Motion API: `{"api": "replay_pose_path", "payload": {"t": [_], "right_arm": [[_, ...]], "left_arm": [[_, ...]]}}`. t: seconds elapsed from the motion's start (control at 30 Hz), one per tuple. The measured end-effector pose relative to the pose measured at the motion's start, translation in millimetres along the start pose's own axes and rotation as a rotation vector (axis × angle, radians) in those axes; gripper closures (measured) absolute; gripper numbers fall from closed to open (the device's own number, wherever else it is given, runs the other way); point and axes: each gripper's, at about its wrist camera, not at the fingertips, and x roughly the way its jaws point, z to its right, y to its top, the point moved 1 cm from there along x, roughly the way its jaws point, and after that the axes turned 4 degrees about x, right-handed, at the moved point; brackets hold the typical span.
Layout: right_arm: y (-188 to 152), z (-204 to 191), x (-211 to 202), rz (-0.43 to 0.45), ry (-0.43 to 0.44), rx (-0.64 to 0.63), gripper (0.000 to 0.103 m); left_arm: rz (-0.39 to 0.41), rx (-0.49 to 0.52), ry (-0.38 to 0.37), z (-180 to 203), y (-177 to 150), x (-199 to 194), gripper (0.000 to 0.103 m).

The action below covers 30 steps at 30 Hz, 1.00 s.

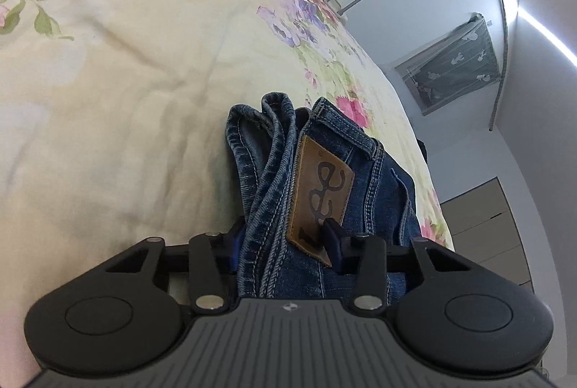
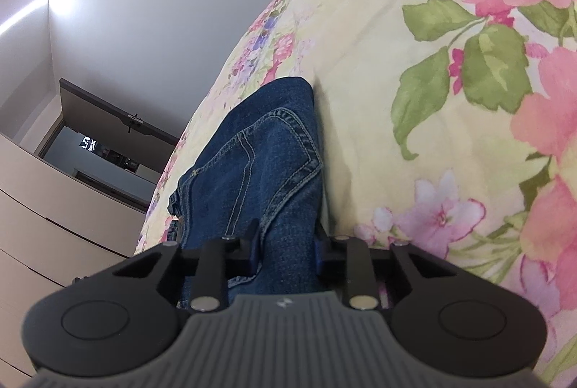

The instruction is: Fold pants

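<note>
The jeans (image 1: 317, 179) lie bunched on the flowered bed (image 1: 108, 99), near its far edge. The left hand-held gripper (image 1: 285, 233) is pinched on the waistband end by the leather patch (image 1: 321, 193); the right hand-held gripper (image 2: 286, 243) is clamped narrow on a thick fold near the back pocket (image 2: 267, 153). In both views the denim runs straight ahead from the jaws, its length along the pointing line. Each hand has its own end, so I'd guess the next move lifts both together.

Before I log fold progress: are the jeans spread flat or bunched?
Bunched. The jeans have hem and waistband layers stacked beside the leather patch, on the floral bedspread.
</note>
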Motion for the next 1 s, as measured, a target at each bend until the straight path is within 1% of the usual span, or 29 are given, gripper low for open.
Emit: {"api": "replay_pose_path", "payload": {"t": [0.03,0.17,0.23,0.4,0.47,0.5,0.53,0.57,0.67,0.77,0.83,0.9,0.97,1.0], "right_arm": [[-1.4,-2.7,-3.2,0.005,-0.006,-0.017,0.083],[-3.9,-10.7,-9.3,0.018,-0.013,-0.052,0.085],[-4.5,-12.4,-12.2,0.024,-0.014,-0.048,0.086],[-6.4,-28.2,-22.8,0.022,-0.017,-0.081,0.088],[-9.9,-34.3,-31.5,0.023,-0.011,-0.077,0.088],[-11.7,-37.3,-35.7,0.021,-0.016,-0.072,0.088],[-14.2,-40.8,-40.3,0.018,-0.024,-0.076,0.088],[-17.2,-45.1,-45.2,0.012,-0.034,-0.087,0.088],[-28.9,-59.7,-57.2,-0.022,-0.070,-0.096,0.089],[-39.7,-70.0,-71.1,-0.031,-0.109,-0.085,0.089],[-40.2,-69.9,-72.0,-0.038,-0.135,-0.089,0.089],[-38.0,-61.8,-69.6,-0.043,-0.135,-0.051,0.089],[-36.7,-55.9,-66.7,-0.037,-0.140,-0.019,0.089],[-36.2,-52.9,-65.5,-0.035,-0.147,-0.013,0.089]], "left_arm": [[0.003,0.015,0.015,4.9,0.2,-1.9,0.063],[-0.007,0.109,0.085,27.5,2.1,-5.7,0.067],[-0.022,0.120,0.102,32.2,4.7,-7.1,0.069],[-0.023,0.157,0.129,48.1,3.5,-17.3,0.074],[-0.030,0.169,0.147,54.5,2.5,-23.7,0.078],[-0.037,0.182,0.158,58.0,1.8,-26.9,0.083],[-0.050,0.185,0.148,61.2,0.8,-30.3,0.088],[-0.061,0.180,0.137,64.1,-0.4,-34.0,0.089],[-0.077,0.200,0.160,74.1,-6.5,-41.6,0.089],[-0.091,0.198,0.159,73.6,-8.6,-42.6,0.087],[-0.097,0.236,0.180,75.3,-6.8,-39.9,0.085],[-0.119,0.283,0.206,80.4,-3.6,-36.3,0.085],[-0.134,0.319,0.228,83.1,1.4,-32.0,0.081],[-0.140,0.321,0.224,81.8,4.6,-29.6,0.077]]}}
